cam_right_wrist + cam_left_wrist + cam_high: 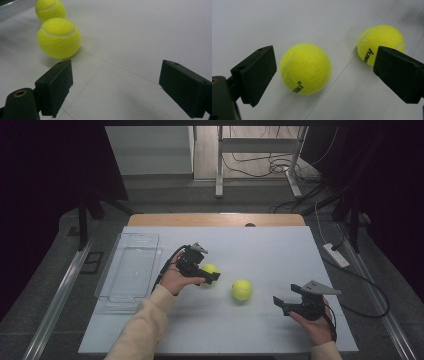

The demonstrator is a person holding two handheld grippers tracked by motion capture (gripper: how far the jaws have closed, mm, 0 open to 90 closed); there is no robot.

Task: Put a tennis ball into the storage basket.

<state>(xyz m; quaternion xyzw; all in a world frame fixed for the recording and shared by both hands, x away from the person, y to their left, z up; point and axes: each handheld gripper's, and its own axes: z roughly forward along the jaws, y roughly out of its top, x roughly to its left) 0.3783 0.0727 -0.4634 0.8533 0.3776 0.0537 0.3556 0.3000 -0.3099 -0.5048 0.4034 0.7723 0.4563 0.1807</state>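
Left tongs (209,275) wide open, hovering over yellow felt tennis ball (305,68) near bench (280,245) middle; ball between jaws, not gripped. Second yellow tennis ball (241,290) just beside. Right tongs (283,303) open, empty, well apart near right edge.

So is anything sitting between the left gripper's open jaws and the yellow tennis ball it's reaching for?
Nothing visible. The left gripper has its jaws open around the nearer yellow tennis ball, with bare white table between; the second ball lies beyond.
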